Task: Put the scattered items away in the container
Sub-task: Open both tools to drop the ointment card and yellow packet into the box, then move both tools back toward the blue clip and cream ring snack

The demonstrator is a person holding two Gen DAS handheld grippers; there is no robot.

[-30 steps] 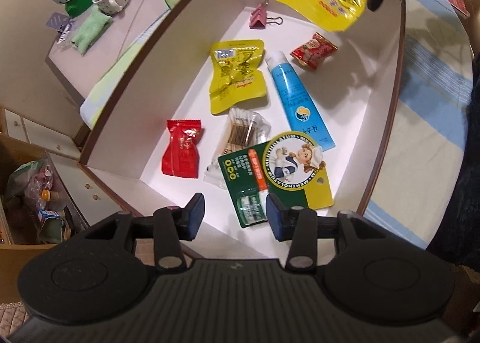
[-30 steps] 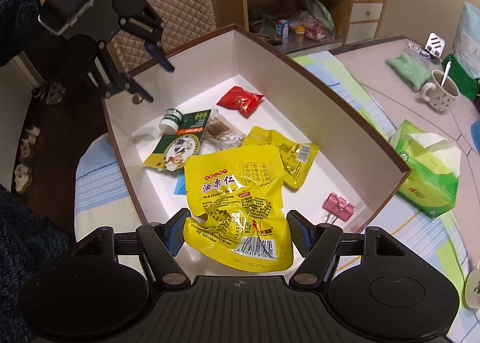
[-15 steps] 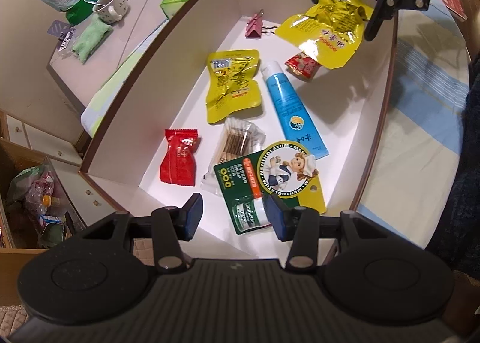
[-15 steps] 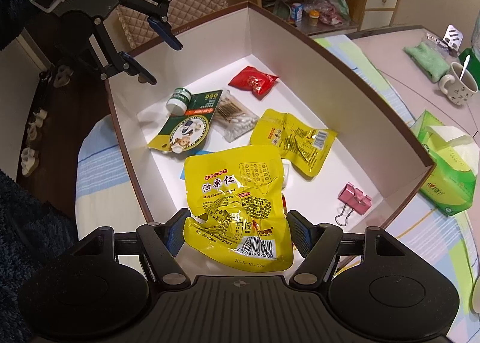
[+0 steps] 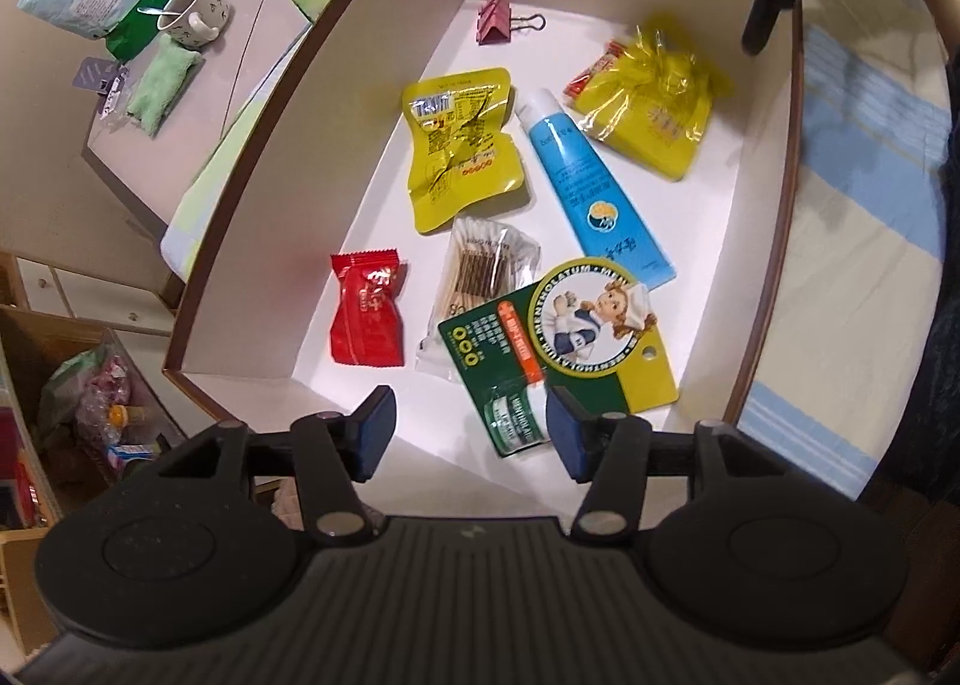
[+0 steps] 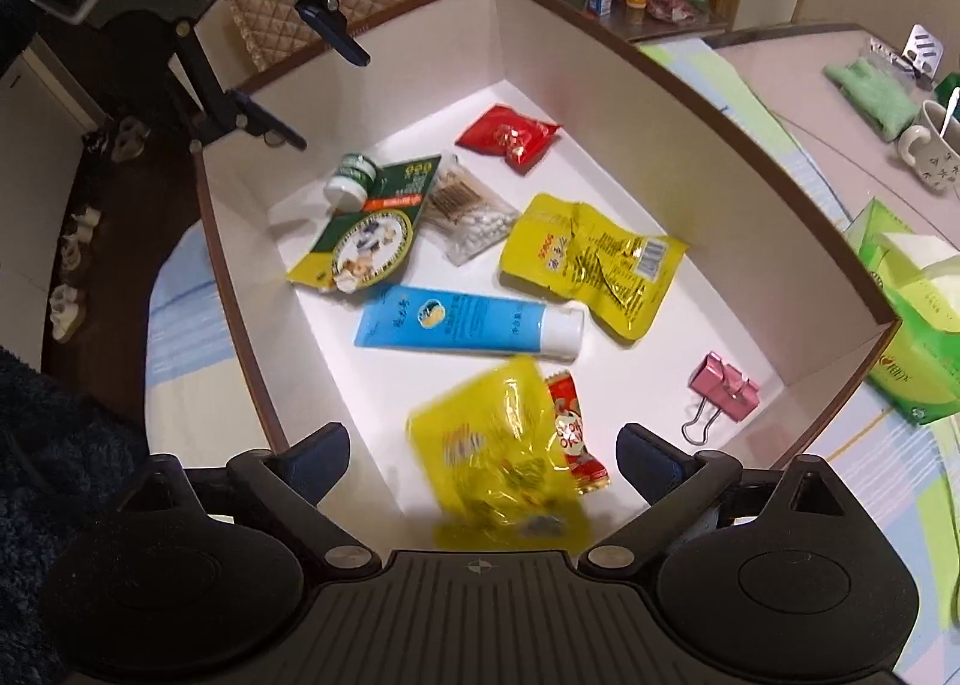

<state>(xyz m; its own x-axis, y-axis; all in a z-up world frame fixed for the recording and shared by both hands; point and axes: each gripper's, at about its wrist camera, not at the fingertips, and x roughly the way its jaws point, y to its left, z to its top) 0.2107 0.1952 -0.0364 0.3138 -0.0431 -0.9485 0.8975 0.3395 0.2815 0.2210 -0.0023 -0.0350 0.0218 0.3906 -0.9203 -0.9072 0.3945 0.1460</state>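
Both hand-held grippers, left (image 5: 468, 424) and right (image 6: 483, 460), gape wide, holding nothing. Yellow packet (image 6: 498, 457), blurred, lies inside box (image 6: 690, 145) at six o'clock, covering a small sachet (image 6: 573, 433); retrieval risks snagging both.

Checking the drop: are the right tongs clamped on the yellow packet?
No, the right tongs are open, and the yellow packet looks released.

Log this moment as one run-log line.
right gripper: open | yellow pouch: released, blurred, inside box over red packet | left gripper: open, empty
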